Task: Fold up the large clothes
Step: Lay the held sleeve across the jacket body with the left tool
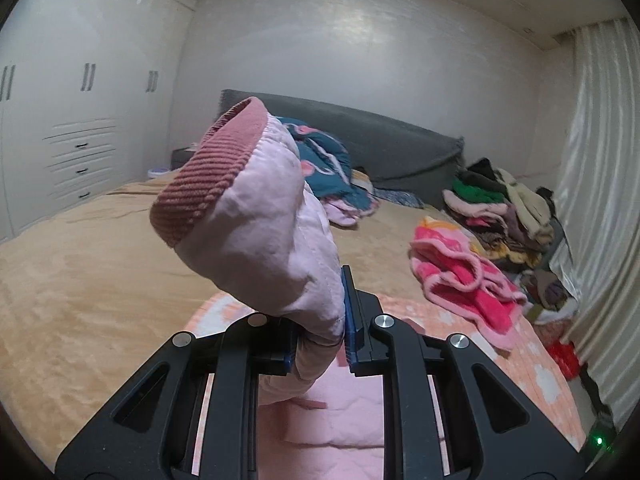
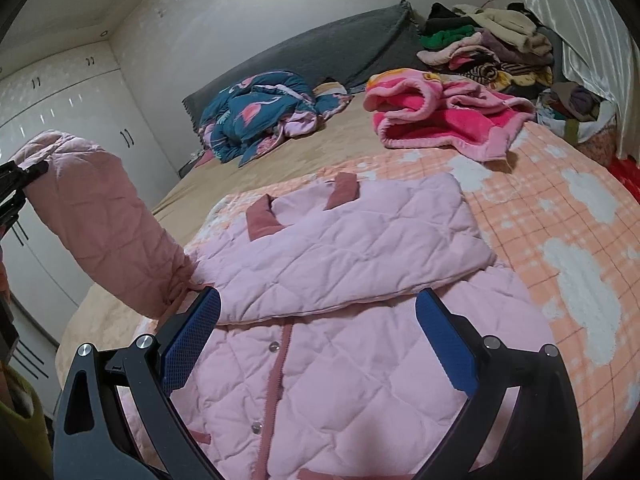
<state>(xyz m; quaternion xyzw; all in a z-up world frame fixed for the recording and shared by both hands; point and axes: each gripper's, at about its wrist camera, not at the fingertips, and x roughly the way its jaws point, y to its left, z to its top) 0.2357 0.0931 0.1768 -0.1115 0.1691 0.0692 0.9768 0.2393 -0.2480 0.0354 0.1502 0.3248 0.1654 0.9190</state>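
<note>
A pink quilted jacket lies front-up on the bed, with one sleeve folded across its chest. My left gripper is shut on the other sleeve, and the ribbed dusty-pink cuff sticks up beyond the pads. In the right wrist view that raised sleeve arches up at the left, and the left gripper shows at its end. My right gripper hovers open over the jacket's snap placket, with nothing between its blue pads.
An orange plaid cloud-print blanket lies under the jacket on the tan bedspread. A bright pink fleece garment, a teal flamingo quilt and a clothes pile lie farther back. A white wardrobe stands left, a curtain right.
</note>
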